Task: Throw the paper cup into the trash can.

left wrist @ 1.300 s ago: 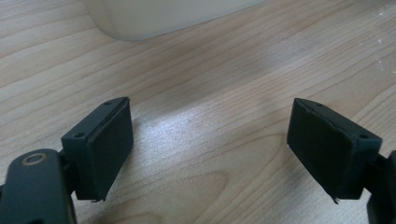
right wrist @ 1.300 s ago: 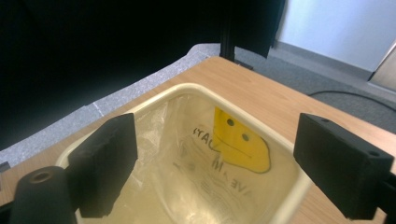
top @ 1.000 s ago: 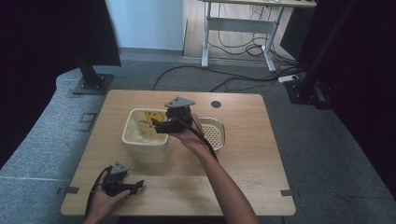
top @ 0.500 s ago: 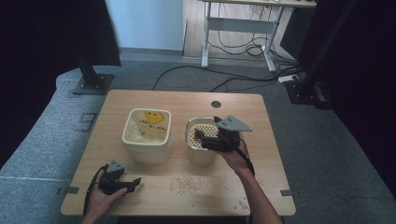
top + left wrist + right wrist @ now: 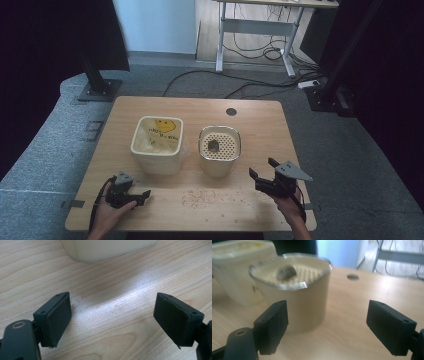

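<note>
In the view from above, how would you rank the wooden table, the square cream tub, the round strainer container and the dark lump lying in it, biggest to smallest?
1. Wooden table, easily the largest.
2. Square cream tub.
3. Round strainer container, somewhat smaller than the tub, though the two are fairly close.
4. Dark lump, tiny on the perforated top.

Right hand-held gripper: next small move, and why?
Probably ease the right hand-held gripper forward around the strainer-topped container. Its jaws stand open and empty, aimed at that container's wall, which sits just ahead between them. A dark lump rests on the perforated insert, so keep it level.
</note>
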`<state>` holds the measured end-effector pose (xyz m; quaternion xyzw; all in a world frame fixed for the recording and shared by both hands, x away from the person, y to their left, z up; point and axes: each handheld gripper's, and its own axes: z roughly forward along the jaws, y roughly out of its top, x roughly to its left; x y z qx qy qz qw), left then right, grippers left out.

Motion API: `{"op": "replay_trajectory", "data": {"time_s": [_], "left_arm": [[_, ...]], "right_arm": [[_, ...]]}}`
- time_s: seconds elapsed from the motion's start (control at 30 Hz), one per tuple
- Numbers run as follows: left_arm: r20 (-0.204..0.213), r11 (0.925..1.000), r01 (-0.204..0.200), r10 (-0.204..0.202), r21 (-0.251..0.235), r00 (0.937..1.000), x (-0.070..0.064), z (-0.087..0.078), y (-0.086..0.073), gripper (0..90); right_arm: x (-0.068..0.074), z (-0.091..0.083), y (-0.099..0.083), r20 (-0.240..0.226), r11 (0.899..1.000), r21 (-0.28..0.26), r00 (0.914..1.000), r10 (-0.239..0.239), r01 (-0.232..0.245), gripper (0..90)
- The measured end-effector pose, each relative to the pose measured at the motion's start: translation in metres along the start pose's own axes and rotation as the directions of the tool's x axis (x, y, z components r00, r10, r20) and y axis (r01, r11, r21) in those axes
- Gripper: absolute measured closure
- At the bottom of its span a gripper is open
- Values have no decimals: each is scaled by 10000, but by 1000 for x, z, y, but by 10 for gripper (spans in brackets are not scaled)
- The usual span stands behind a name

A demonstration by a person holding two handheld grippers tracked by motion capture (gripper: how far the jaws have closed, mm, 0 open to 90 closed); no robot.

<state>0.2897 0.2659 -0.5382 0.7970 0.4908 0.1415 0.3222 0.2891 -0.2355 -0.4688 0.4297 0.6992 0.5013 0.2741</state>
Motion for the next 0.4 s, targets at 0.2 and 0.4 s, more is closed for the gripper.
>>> {"op": "replay_trajectory", "data": {"time_s": [0.2, 0.4], "left_arm": [[-70, 10000, -27, 28, 23, 10000, 0, 1, 0, 150], [-99, 10000, 25, -25, 4, 9999, 1, 2, 1, 150]], "right_arm": [[-10, 3, -26, 283, 9985, 358, 9988, 410, -420, 175], [-9, 7, -31, 359, 9985, 400, 9987, 351, -365, 177]]}}
